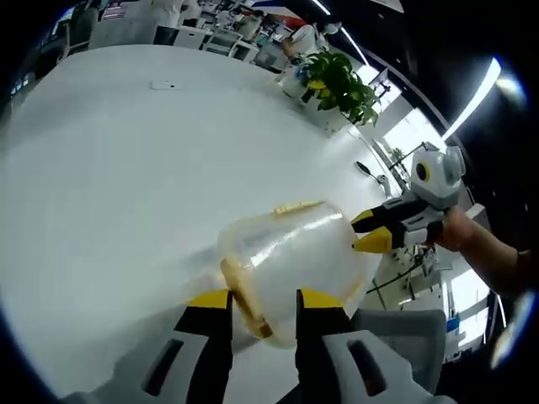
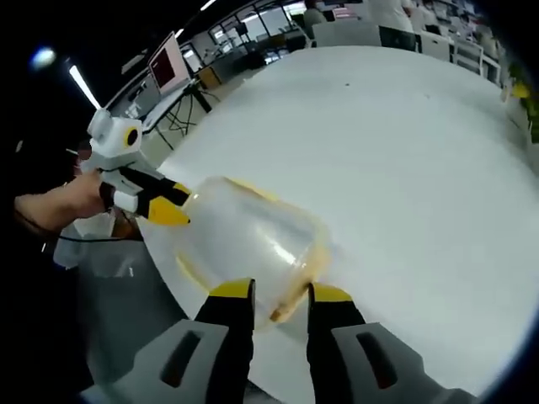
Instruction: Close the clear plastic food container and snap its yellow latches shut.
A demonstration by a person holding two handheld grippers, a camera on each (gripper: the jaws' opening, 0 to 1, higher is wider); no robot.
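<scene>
Container between both grippers (yellow latches blurred, unclear)

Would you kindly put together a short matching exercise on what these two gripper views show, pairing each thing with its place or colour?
Things:
1. container
2. plant
3. table
4. left gripper

Descriptions:
A. white and broad
B. clear plastic with yellow latches
C. green, at the table's far edge
D. yellow-tipped jaws at the container's near rim

Pairs: 1-B, 2-C, 3-A, 4-D
</scene>
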